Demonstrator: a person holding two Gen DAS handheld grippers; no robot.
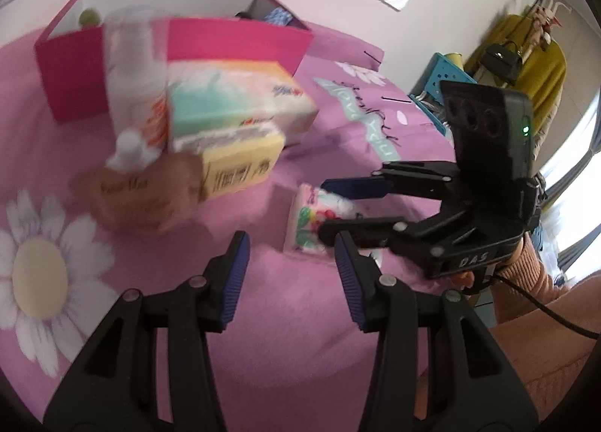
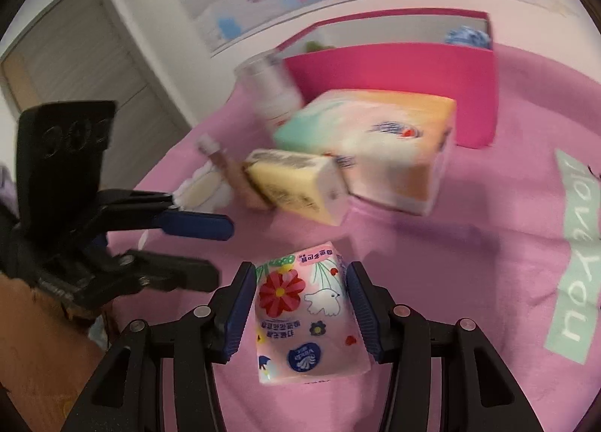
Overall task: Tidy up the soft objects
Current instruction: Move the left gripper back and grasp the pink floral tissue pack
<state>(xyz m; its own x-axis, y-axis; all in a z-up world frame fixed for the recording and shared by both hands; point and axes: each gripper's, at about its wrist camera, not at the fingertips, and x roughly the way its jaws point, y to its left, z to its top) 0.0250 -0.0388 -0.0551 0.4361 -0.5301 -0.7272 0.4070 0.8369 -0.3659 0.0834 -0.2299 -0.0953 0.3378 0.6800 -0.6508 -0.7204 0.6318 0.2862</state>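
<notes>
A small pink floral tissue pack (image 2: 304, 315) lies on the pink bedspread (image 2: 469, 263). My right gripper (image 2: 300, 274) straddles it, jaws wide, pads at its sides; contact is unclear. It also shows in the left wrist view (image 1: 311, 218) with the right gripper (image 1: 330, 206) around it. My left gripper (image 1: 291, 244) is open and empty, just left of it. A large tissue pack (image 2: 379, 146), a yellow pack (image 2: 296, 184), a brown pouch (image 1: 142, 195) and a white bottle (image 1: 131, 71) lie in a pile beyond.
A pink storage box (image 1: 233, 41) stands open behind the pile, with a green item (image 1: 89, 17) and a blue item (image 2: 469, 35) inside. A wall with a map and sockets lies beyond. A blue crate (image 1: 447, 75) sits off the bed's right.
</notes>
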